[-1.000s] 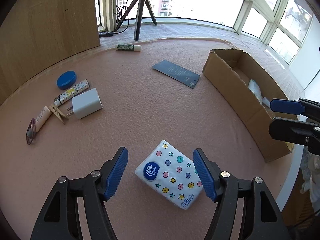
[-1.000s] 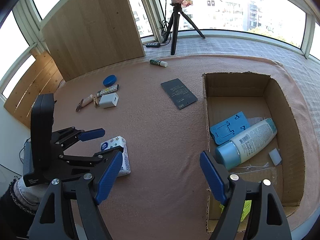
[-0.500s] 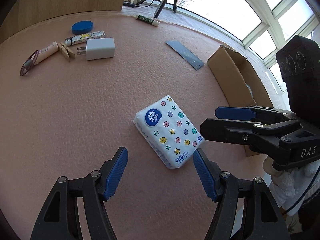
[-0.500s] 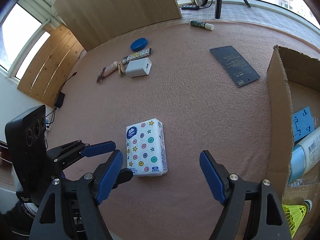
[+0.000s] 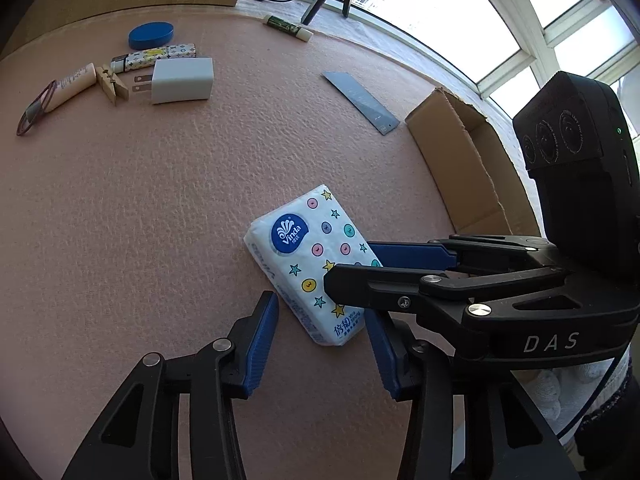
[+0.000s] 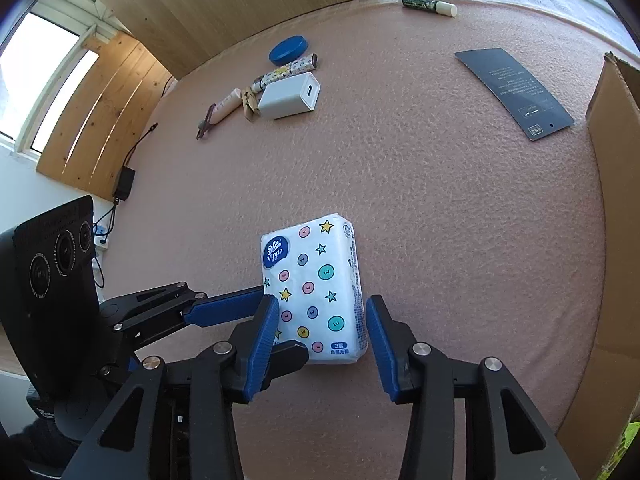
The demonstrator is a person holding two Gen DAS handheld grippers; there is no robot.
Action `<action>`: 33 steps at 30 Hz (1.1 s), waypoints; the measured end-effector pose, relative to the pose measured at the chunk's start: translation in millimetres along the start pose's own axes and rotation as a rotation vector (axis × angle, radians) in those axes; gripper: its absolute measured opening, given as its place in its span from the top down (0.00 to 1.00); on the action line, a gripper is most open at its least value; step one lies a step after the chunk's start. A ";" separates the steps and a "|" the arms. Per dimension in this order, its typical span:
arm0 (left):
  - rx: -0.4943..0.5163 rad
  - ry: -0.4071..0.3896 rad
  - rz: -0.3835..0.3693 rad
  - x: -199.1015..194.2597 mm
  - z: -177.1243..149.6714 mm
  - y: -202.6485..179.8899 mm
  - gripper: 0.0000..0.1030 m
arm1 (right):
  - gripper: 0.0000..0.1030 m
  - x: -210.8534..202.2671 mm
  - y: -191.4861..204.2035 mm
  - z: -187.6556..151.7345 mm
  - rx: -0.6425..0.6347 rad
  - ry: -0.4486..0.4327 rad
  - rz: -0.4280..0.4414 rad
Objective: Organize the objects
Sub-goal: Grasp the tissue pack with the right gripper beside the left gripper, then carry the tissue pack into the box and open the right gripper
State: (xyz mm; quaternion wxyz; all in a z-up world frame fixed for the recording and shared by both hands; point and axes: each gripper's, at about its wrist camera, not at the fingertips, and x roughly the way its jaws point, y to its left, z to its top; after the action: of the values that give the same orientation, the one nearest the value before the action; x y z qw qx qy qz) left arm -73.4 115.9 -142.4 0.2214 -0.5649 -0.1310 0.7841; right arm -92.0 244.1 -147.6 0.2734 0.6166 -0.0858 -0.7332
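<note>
A white tissue pack (image 5: 308,256) (image 6: 316,280) with coloured dots and stars lies flat on the pink mat. My right gripper (image 6: 320,336) straddles the pack's near end, its blue pads close beside the long sides. Its jaws are closing, and the pack shows no squeeze. My left gripper (image 5: 322,340) comes in from the left, closing around the pack's near corner with a gap at its left pad. In the left wrist view the right gripper (image 5: 384,268) reaches across the pack from the right.
An open cardboard box (image 5: 460,160) (image 6: 612,200) stands to the right. At the far left lie a white charger (image 6: 290,96), a blue lid (image 6: 289,49), a patterned tube (image 6: 288,70), a clothespin (image 5: 112,84) and a cream tube (image 6: 226,108). A dark card (image 6: 516,92) and a green stick (image 6: 430,5) lie further back.
Both grippers have come down onto the tissue pack and their jaws have narrowed. The right gripper swung from above the box over to the pack. The pack has not moved.
</note>
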 end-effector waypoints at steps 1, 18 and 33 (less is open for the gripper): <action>0.002 -0.001 -0.001 0.1 0.4 -0.6 0.56 | 0.63 0.1 0.4 0.0 0.002 -0.001 0.002; 0.172 -0.052 0.015 -13.4 10.7 -65.1 0.58 | 0.68 -53.1 -5.4 -20.4 0.059 -0.153 -0.022; 0.423 -0.055 -0.091 7.5 31.8 -190.6 0.57 | 0.68 -159.0 -57.6 -60.9 0.191 -0.361 -0.151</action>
State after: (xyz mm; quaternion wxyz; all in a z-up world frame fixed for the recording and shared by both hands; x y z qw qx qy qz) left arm -67.4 286.4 -51.4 0.3663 -0.4776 0.0049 0.7985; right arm -36.8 385.8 -51.7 0.1382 0.5033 -0.1562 -0.8386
